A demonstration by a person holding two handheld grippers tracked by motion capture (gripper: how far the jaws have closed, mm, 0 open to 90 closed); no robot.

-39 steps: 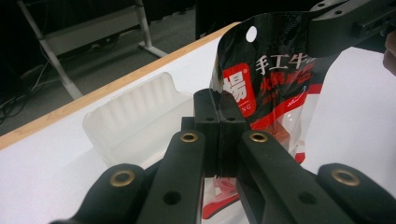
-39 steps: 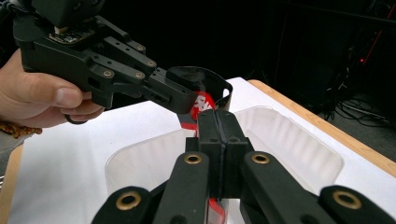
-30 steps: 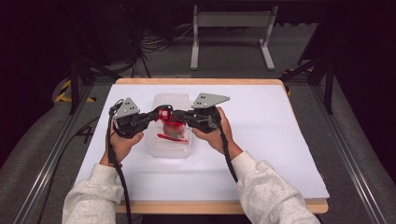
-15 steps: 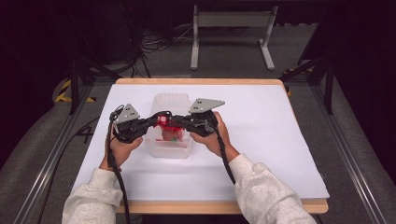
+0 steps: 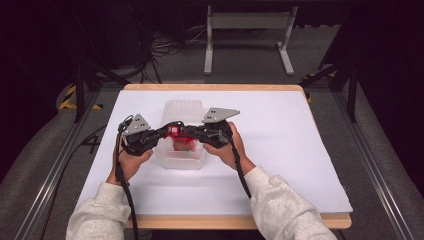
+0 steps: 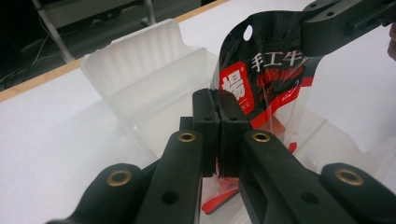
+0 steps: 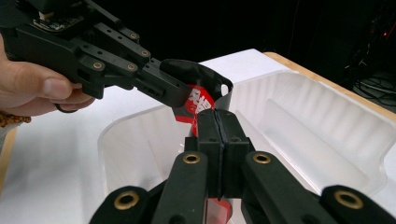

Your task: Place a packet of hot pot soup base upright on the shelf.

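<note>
**Both grippers pinched a red-and-black pouch above the clear plastic box**

The landmark was the clear plastic box [image 5: 182, 156], open-topped, standing on the white table cover [image 5: 280, 150] a little left of its middle. Over the box's near half hung a red-and-black snack pouch [image 5: 178, 133], partly transparent, with printed white characters [image 6: 275, 63] and a small hang hole [image 6: 247, 32] near its top edge. In the left gripper view the pouch's lower part dipped inside the box, between its walls.

The left gripper [image 5: 167, 131] came in from the box's left side. Its jaws were pressed together on the pouch's edge, the film caught between the black pads [image 6: 205, 122]. The right gripper [image 5: 192, 132] came in from the box's right side and likewise had its jaws clamped tight on the pouch, with red film showing above and below the pads [image 7: 233, 135]. The two gripper tips met nearly nose to nose above the box.

The person's hands sat just outside the box's left and right walls, sleeves trailing back towards the table's near edge. The box's ribbed far wall [image 6: 140, 44] rose behind the pouch.
</note>
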